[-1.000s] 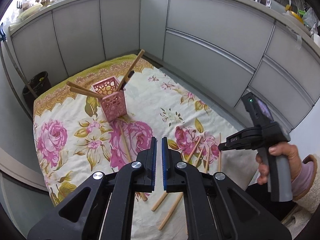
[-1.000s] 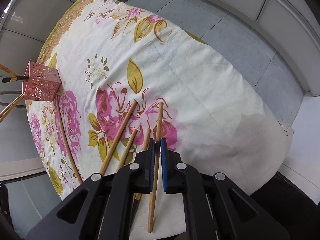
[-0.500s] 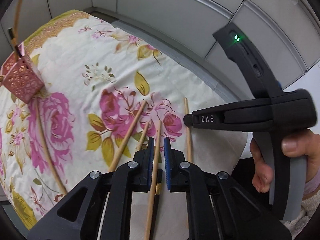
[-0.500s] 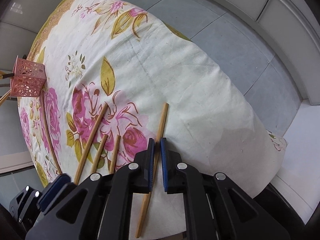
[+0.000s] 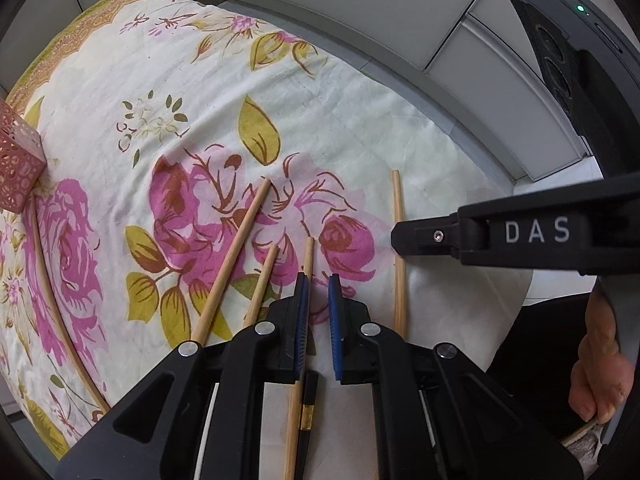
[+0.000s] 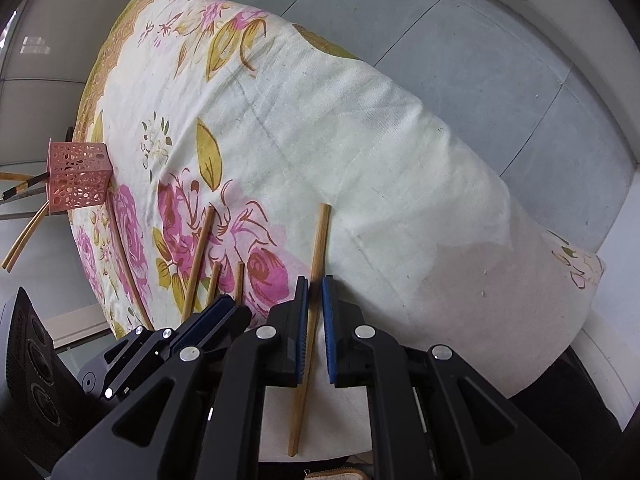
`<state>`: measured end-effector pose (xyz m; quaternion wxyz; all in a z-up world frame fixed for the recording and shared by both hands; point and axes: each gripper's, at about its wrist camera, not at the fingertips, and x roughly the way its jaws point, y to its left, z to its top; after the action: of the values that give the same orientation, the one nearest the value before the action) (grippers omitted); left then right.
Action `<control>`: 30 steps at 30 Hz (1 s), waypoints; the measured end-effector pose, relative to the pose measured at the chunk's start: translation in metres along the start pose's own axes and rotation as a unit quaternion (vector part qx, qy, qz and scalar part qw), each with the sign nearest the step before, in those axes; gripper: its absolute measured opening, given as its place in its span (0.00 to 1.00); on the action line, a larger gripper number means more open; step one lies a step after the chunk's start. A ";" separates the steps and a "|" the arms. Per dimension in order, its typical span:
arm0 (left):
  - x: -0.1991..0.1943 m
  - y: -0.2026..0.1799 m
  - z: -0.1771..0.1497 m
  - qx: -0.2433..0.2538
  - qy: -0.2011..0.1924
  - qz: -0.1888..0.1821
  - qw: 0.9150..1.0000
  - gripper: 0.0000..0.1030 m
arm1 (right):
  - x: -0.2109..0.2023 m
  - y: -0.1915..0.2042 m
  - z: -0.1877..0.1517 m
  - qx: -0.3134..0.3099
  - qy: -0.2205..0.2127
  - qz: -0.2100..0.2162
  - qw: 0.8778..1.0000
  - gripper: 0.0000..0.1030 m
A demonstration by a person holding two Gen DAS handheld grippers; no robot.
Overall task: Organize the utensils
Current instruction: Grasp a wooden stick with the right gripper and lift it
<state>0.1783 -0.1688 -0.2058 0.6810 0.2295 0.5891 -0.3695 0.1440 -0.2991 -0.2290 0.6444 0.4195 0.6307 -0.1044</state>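
Several wooden chopsticks lie on the floral tablecloth [image 5: 168, 80] near its front edge. My left gripper [image 5: 318, 280] is slightly open, low over the cloth, with one chopstick [image 5: 307, 256] running along its left finger. My right gripper [image 6: 315, 280] is slightly open and straddles the rightmost chopstick [image 6: 319, 240], which shows in the left wrist view [image 5: 398, 216]. The right gripper also shows there [image 5: 400, 236] touching that chopstick. A pink perforated holder [image 6: 78, 178] with chopsticks in it stands at the far left, also in the left wrist view [image 5: 16, 164].
A long thin stick [image 5: 48, 280] lies beside the holder. A dark chopstick [image 5: 308, 412] lies under my left gripper. Grey cabinet panels [image 5: 400, 12] curve behind the table. The cloth's front edge drops off just below both grippers.
My left gripper swung from facing the holder down to the chopsticks by the front edge and opened slightly. My right gripper shifted right onto the rightmost chopstick and opened a little.
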 end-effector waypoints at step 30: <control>-0.209 0.030 -0.079 -0.043 -0.295 0.045 0.953 0.04 | 0.003 0.034 -0.007 -0.016 -0.075 -0.060 0.995 0.05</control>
<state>0.1446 -0.0429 -0.0223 0.8498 0.1066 0.3661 -0.3638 0.1617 -0.2720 -0.2163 0.6893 0.3617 0.6060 -0.1637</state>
